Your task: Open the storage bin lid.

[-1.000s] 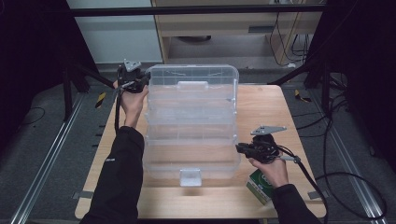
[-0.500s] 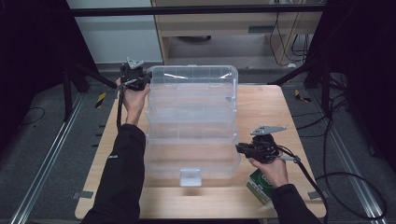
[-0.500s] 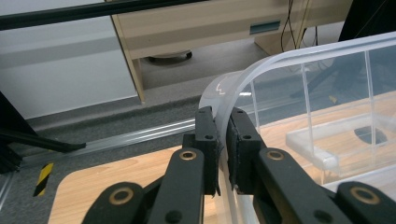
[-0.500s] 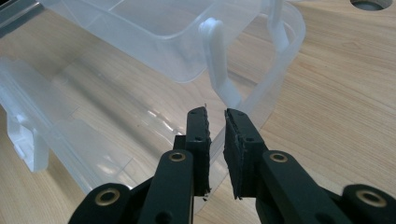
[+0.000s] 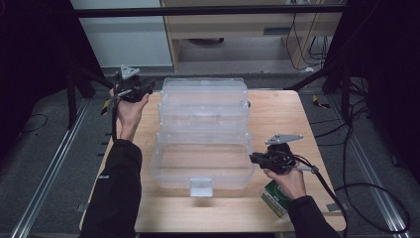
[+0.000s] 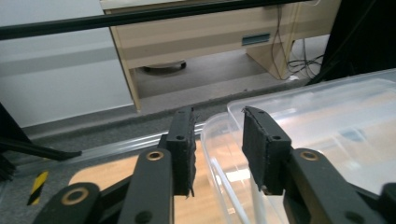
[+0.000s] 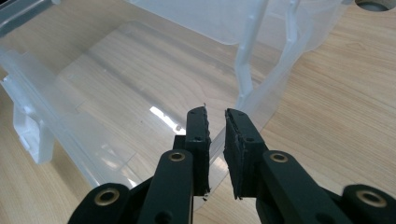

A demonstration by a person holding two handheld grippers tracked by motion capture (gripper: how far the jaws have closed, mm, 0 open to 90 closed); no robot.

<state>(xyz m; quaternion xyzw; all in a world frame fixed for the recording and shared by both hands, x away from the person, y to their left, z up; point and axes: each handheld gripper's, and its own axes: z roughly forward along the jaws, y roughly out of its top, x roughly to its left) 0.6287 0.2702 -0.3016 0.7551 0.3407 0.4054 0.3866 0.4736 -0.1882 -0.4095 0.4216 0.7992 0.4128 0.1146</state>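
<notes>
A large clear plastic box (image 5: 200,166) stands on the wooden table with its lid (image 5: 204,94) swung open toward the far side. My left gripper (image 5: 143,90) is held at the lid's far left corner. In the left gripper view this gripper (image 6: 217,140) is open, with the lid's corner (image 6: 219,126) just beyond the gap and untouched. My right gripper (image 5: 253,158) is at the box's right wall. Its jaws (image 7: 215,149) are nearly closed on the thin clear rim (image 7: 243,100) of that wall.
A green carton (image 5: 275,197) lies under my right hand near the table's front right corner. The wooden table (image 5: 282,114) has bare room to the right of the box. A desk and cables stand beyond the far edge.
The lid has swung farther back and its far edge sits lower. My left gripper has shifted slightly left and toward me, off the lid. The right gripper has stayed put.
</notes>
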